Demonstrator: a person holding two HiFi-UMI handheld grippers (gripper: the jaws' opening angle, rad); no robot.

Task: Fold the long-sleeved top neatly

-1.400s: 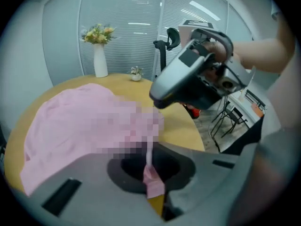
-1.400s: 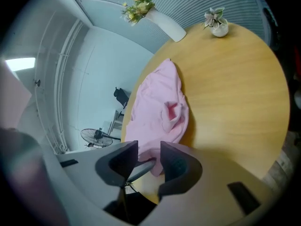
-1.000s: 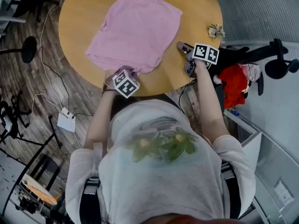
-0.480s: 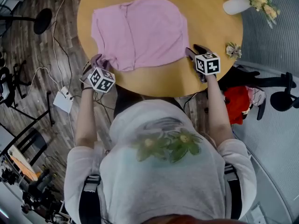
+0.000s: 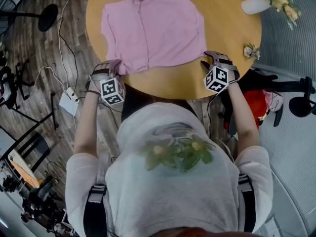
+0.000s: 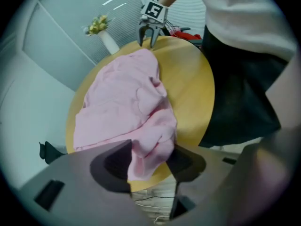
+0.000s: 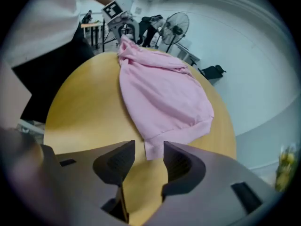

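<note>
Pink top (image 6: pixel 122 102) between just-opened left jaws

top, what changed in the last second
The left gripper dragged a near corner of the top left to the table edge, spreading it; its jaws have just been opening, cloth between them. The right gripper moved in to the hem corner, jaws open throughout.

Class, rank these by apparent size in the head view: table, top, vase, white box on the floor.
1. Table
2. Top
3. Vase and box look about alike. The box lies farther from the camera, so I leave them unranked.
</note>
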